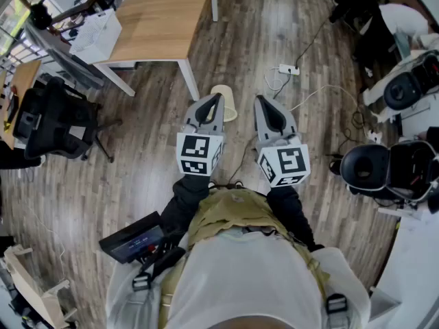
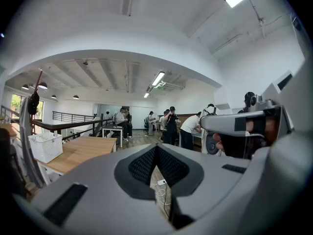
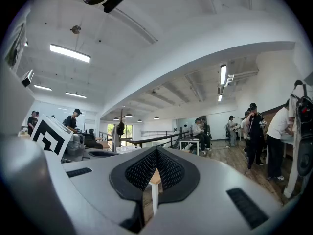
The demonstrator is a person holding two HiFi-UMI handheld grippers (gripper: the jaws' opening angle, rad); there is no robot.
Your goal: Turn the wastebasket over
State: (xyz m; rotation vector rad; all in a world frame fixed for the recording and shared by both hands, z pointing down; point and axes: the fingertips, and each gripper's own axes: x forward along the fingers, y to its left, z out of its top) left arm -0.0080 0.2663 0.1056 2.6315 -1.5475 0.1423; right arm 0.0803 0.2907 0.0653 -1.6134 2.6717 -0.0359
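A cream wastebasket [image 1: 228, 104] stands on the wooden floor beside a white table leg; my left gripper's tip covers part of it in the head view. Both grippers are held level in front of the person, well above the floor. My left gripper [image 1: 218, 97] is shut, its jaws meeting at the tip with nothing between them, as the left gripper view [image 2: 156, 146] also shows. My right gripper [image 1: 259, 99] is shut and empty too, its black pads [image 3: 168, 170] closed to a point. The wastebasket appears in neither gripper view.
A wooden table [image 1: 158, 19] with white legs stands at the upper left, a black office chair [image 1: 58, 118] left of it. A white power strip [image 1: 288, 68] and cables lie on the floor ahead. More black chairs [image 1: 384, 170] crowd the right side. People [image 2: 171, 124] stand far across the room.
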